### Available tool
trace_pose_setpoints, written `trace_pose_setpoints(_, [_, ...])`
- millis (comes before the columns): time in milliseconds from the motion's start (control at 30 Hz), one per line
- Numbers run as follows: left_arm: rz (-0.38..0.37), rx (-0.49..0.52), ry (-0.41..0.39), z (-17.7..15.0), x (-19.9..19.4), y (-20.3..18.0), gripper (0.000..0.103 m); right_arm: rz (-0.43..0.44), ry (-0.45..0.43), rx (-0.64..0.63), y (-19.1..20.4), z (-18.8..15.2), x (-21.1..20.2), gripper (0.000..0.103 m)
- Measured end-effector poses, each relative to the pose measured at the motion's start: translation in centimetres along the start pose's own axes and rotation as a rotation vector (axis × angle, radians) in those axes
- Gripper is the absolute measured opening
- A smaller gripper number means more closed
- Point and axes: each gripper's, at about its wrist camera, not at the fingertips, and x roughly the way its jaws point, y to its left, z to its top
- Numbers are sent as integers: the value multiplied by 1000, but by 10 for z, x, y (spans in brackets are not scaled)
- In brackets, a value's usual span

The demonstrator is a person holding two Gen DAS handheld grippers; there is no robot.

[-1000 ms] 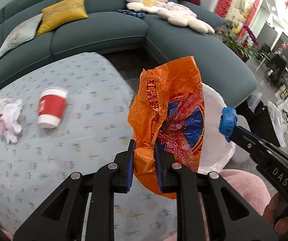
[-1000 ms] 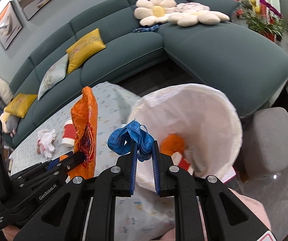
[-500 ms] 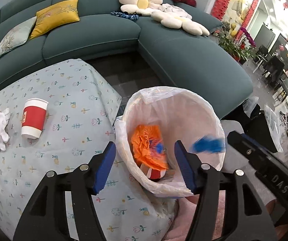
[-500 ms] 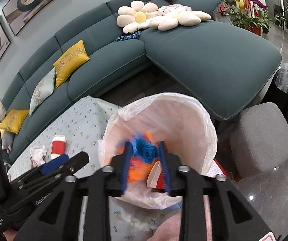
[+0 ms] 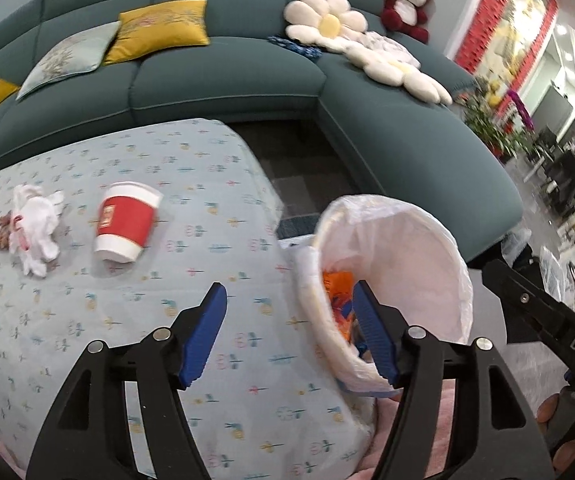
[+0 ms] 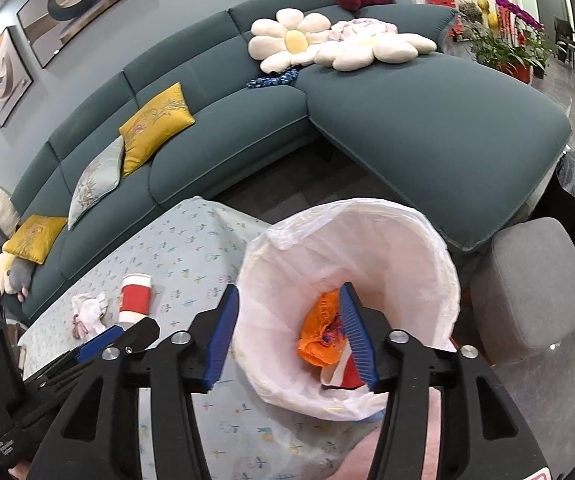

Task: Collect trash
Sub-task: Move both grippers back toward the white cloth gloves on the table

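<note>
A white-lined trash bin (image 5: 439,248) (image 6: 415,248) stands at the table's right end. An orange wrapper (image 6: 321,328) (image 5: 337,290) lies inside it with other trash. A red paper cup (image 5: 125,224) (image 6: 135,294) lies tipped on the floral tablecloth, and a crumpled white tissue (image 5: 33,226) (image 6: 89,310) lies left of it. My left gripper (image 5: 291,336) is open and empty above the table edge by the bin. My right gripper (image 6: 291,340) is open and empty over the bin's near rim.
The table (image 5: 87,320) wears a light blue floral cloth. A teal sectional sofa (image 5: 227,76) with yellow cushions and flower pillows curves behind. A grey stool (image 6: 527,292) stands right of the bin. Dark floor lies between table and sofa.
My left gripper opened and dropped the orange wrapper into the bin. My right gripper opened and let the blue tape go into the bin. Both have drawn back a little.
</note>
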Motion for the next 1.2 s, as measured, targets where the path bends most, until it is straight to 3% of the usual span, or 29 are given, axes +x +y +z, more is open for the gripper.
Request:
trace_pose_setpoints(533, [107,-176,-43,-8,-34,113,68,90,73,-163,107,-28,19,57])
trace_pose_setpoints(800, [180,-246,-59,-9,-47,183,76,137,126,-255,167,-48,40,57])
trace_pose_setpoints(867, [208,-263,-66,-7,-49,201,83,155,142,-280,185,-52,48,57])
trace_pose_setpoints(1200, [267,-321,-56,24,-30,282,84,217,214,-378,270,-65,110,57])
